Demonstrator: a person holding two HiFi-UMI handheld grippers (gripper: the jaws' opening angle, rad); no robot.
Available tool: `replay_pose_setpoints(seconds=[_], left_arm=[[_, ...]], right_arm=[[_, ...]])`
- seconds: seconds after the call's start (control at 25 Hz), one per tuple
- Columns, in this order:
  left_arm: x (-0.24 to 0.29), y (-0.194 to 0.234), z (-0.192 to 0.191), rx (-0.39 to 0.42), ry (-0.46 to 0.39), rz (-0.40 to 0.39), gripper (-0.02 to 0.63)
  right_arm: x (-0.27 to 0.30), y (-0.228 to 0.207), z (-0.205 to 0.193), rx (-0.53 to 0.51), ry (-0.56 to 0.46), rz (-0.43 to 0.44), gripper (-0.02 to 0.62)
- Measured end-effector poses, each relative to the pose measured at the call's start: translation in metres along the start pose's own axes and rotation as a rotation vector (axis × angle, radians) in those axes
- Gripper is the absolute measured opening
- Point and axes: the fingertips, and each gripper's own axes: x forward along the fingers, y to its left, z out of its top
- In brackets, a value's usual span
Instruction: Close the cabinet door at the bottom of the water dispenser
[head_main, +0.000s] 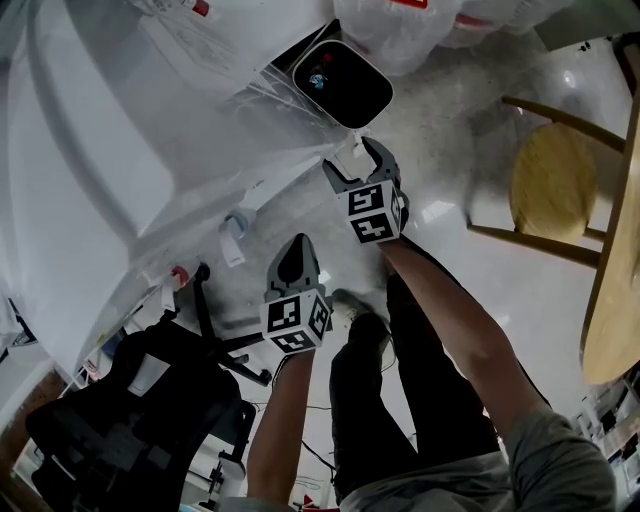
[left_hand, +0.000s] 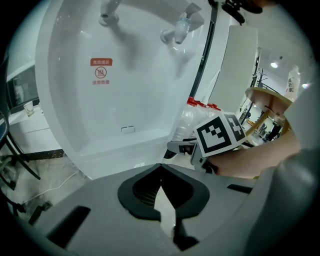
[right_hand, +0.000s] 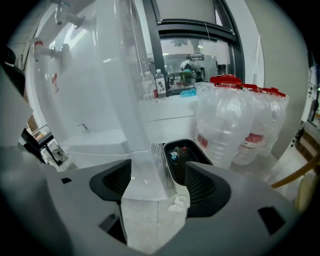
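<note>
The white water dispenser (head_main: 110, 160) fills the left of the head view, its taps and drip tray (left_hand: 128, 129) facing me. My right gripper (head_main: 348, 157) is open at the dispenser's lower corner. In the right gripper view a white upright panel (right_hand: 134, 110), apparently the cabinet door's free edge, runs down between the wide-apart jaws of that gripper (right_hand: 158, 167); I cannot tell whether they touch it. My left gripper (head_main: 297, 247) hangs lower and nearer me, shut with nothing in it (left_hand: 160, 167), pointing at the dispenser's front.
A black waste bin (head_main: 342, 82) with a white rim stands just beyond the right gripper. Large water bottles (right_hand: 235, 125) with red caps stand behind it. A wooden stool (head_main: 553, 180) and round table edge (head_main: 610, 300) are on the right, an office chair (head_main: 130, 420) at lower left.
</note>
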Motion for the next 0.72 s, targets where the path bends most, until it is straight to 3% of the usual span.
replay_pose_setpoints(seconds=[0.24,0.72], left_arm=[[-0.011,-0.003,0.001,-0.003,-0.009,-0.002,0.006],[-0.049,-0.032,0.021,0.007,-0.044,-0.031,0.008]], right_arm=[[-0.023,0.003,-0.013,0.001,0.002,0.012,0.329],[-0.097,0.019,-0.009,0.023,-0.044,0.064,0.143]])
